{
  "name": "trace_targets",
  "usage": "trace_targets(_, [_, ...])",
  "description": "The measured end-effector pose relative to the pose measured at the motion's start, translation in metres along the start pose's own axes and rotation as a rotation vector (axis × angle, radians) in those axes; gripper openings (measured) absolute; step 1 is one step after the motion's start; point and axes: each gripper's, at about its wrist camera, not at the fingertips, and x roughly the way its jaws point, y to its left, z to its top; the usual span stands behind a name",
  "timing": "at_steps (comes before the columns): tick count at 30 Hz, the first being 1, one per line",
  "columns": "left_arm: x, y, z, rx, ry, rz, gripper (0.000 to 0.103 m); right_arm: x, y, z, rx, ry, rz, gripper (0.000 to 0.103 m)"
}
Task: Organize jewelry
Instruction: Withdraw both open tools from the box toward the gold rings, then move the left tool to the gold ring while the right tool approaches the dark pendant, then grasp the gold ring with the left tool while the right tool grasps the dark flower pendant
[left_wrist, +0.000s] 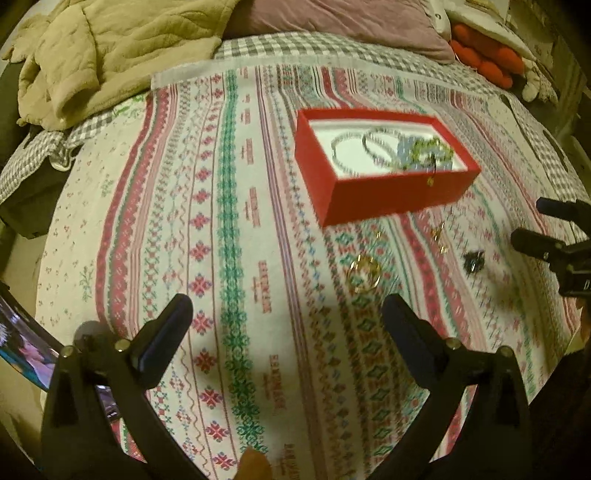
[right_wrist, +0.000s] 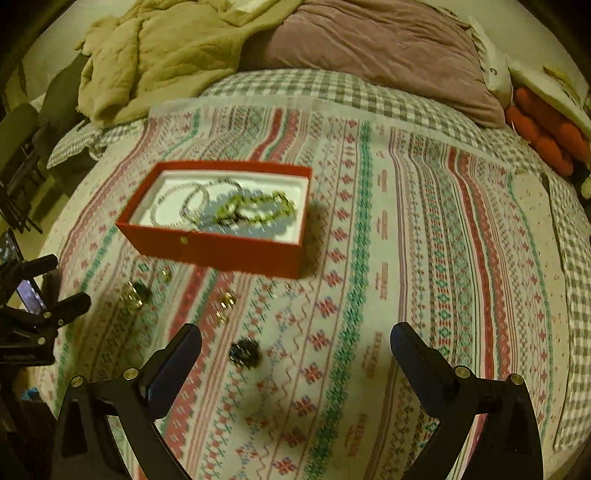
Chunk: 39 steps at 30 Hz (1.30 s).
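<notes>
- The left claw stands wide open over the patterned cloth and has hold of nothing; only bare cloth lies between its fingers.
- The right claw is likewise spread wide and empty; a small dark piece lies on the cloth just inside its left finger, touching neither pad.
- Just ahead of the left claw's right finger lies a gold ring; further right are small gold pieces, blurred.
- The red box sits open on the cloth beyond the loose pieces, well ahead of both claws.
- Inside the box lie silver chains and a green bead strand, tangled together on the white lining.
- One small gold piece hangs over the box's near wall.
- The cloth is spread on a bed with a checked sheet; a beige blanket and a mauve pillow lie at the far end.
</notes>
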Motion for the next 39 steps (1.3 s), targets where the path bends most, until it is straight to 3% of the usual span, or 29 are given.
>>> trace_targets(9, [0.030, -0.013, -0.027, 0.066, 0.045, -0.032, 0.102, 0.027, 0.012, -0.031, -0.041, 0.073, -0.004, 0.103])
trace_targets(15, [0.034, -0.020, -0.037, 0.103, -0.074, -0.039, 0.103, 0.053, 0.026, -0.048, -0.082, 0.127, 0.013, 0.103])
trace_targets(19, [0.035, -0.023, -0.038, 0.099, -0.124, -0.040, 0.103, 0.057, 0.020, -0.051, -0.052, 0.102, 0.049, 0.103])
trace_targets(25, [0.040, -0.023, -0.029, 0.086, -0.120, -0.063, 0.103, 0.058, 0.017, -0.059, -0.051, 0.006, 0.049, 0.103])
trace_targets(28, [0.041, -0.027, -0.026, 0.095, -0.121, -0.078, 0.103, 0.058, 0.018, -0.059, -0.047, 0.006, 0.041, 0.103])
trace_targets(30, [0.041, -0.032, -0.023, 0.108, -0.121, -0.093, 0.099, 0.059, 0.017, -0.055, -0.050, 0.022, 0.045, 0.103])
trace_targets(34, [0.038, -0.039, -0.019, 0.115, -0.130, -0.114, 0.077, 0.062, 0.022, -0.048, -0.051, 0.036, 0.038, 0.103])
trace_targets(37, [0.038, -0.040, -0.016, 0.110, -0.129, -0.127, 0.065, 0.060, 0.028, -0.043, -0.065, 0.033, 0.047, 0.094])
trace_targets(39, [0.038, -0.040, -0.014, 0.101, -0.125, -0.140, 0.059, 0.058, 0.031, -0.041, -0.076, 0.030, 0.053, 0.084])
